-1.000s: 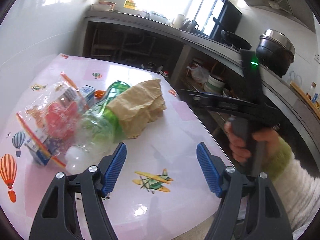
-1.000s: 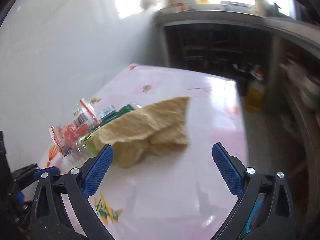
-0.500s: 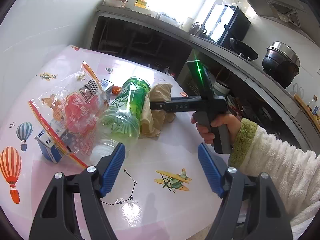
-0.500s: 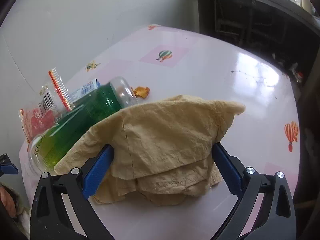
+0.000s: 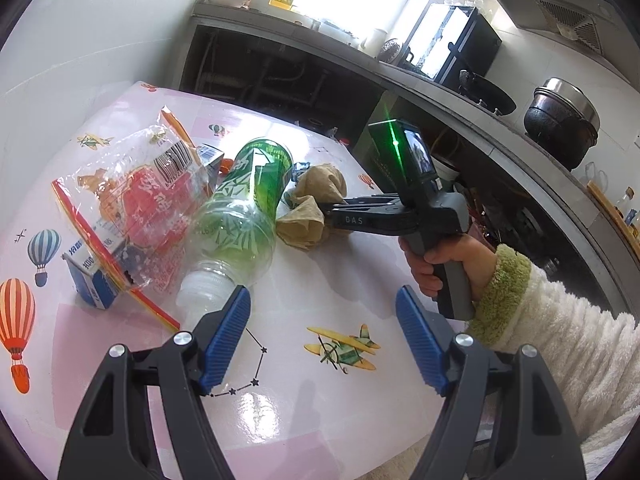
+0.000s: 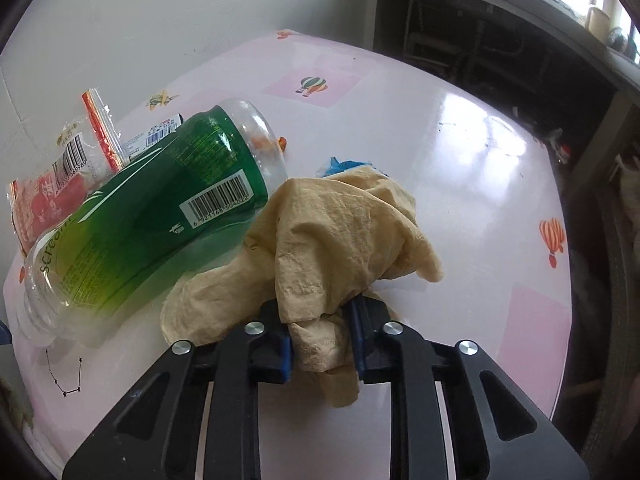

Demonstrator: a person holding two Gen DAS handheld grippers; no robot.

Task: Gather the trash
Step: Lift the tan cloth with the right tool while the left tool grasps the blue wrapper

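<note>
My right gripper (image 6: 322,340) is shut on a crumpled tan paper napkin (image 6: 340,232) lying on the pink table (image 6: 460,168); it also shows in the left wrist view (image 5: 326,212), with the napkin (image 5: 308,204) bunched at its tips. A green plastic bottle (image 6: 160,208) lies on its side touching the napkin's left edge, also in the left wrist view (image 5: 244,208). A clear red-printed snack bag (image 5: 136,204) and a small blue carton (image 5: 94,280) lie left of the bottle. My left gripper (image 5: 324,340) is open and empty, low over the table near the bottle's cap.
A small blue wrapper (image 6: 340,166) and an orange scrap (image 6: 280,143) lie behind the napkin. A kitchen counter (image 5: 460,108) with pots and a dark shelf below runs behind and right of the table. A white wall (image 5: 80,40) borders the table's left side.
My right gripper has gone from open around the napkin to shut on it, bunching it up. My left gripper stayed open and shifted a little.
</note>
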